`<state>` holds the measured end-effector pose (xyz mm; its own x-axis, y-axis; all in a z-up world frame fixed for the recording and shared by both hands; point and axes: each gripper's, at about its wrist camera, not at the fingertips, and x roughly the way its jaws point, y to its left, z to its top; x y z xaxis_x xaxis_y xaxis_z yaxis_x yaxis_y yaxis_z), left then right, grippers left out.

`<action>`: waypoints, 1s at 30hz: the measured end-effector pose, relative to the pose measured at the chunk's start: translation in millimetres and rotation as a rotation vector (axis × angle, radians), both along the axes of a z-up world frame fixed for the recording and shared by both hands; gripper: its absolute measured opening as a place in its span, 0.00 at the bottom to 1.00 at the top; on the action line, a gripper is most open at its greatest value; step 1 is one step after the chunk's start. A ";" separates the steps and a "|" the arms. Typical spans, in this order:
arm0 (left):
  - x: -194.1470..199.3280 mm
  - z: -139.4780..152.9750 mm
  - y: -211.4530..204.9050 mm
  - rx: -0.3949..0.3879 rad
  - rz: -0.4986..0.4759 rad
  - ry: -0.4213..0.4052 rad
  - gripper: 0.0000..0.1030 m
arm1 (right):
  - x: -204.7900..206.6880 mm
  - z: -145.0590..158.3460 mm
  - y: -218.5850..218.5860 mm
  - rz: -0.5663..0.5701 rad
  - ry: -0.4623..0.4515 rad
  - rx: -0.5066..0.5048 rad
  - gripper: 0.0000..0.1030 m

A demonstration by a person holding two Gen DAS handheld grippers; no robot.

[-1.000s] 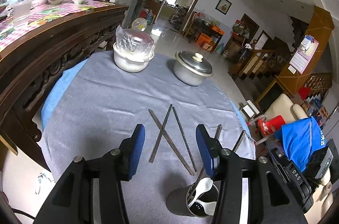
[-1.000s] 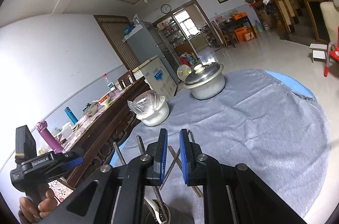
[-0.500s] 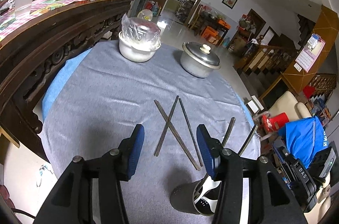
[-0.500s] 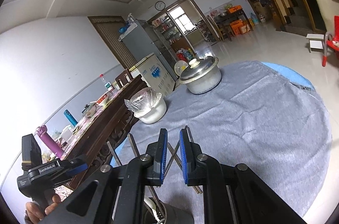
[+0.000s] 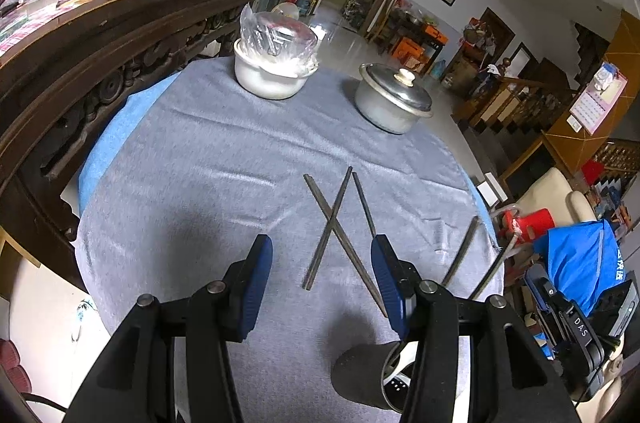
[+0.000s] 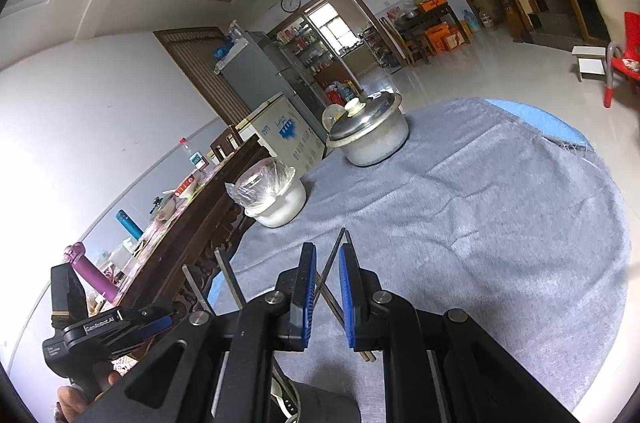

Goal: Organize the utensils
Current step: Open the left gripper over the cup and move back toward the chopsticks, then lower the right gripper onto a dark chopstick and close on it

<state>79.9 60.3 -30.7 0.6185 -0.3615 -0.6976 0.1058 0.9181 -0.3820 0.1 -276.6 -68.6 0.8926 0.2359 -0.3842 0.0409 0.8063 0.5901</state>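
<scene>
A grey tablecloth (image 5: 192, 159) spreads ahead of both grippers. Far ahead stand a lidded metal pot (image 5: 391, 100) and a white pot (image 5: 272, 71) (plastic-covered). The left gripper (image 5: 322, 273) hangs half open, empty, over crossed chopsticks (image 5: 334, 223). The right gripper (image 6: 327, 285) is nearly closed, empty. A dark utensil cup (image 5: 366, 377) sits just below the left gripper.
</scene>
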 end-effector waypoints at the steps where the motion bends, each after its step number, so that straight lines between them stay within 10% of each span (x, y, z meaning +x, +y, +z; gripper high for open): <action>1: 1.7 -1.6 0.1 0.004 0.001 0.004 0.51 | 1.0 -0.5 -0.4 0.000 0.003 0.002 0.13; 30: 67.2 -78.7 15.1 0.060 0.014 0.171 0.51 | 120.8 -61.6 21.1 0.195 0.280 -0.061 0.13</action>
<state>147.1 75.4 -109.4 0.4936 -0.3086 -0.8131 0.0314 0.9406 -0.3379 120.9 -255.5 -130.2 0.6912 0.3605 -0.6263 0.0360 0.8484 0.5281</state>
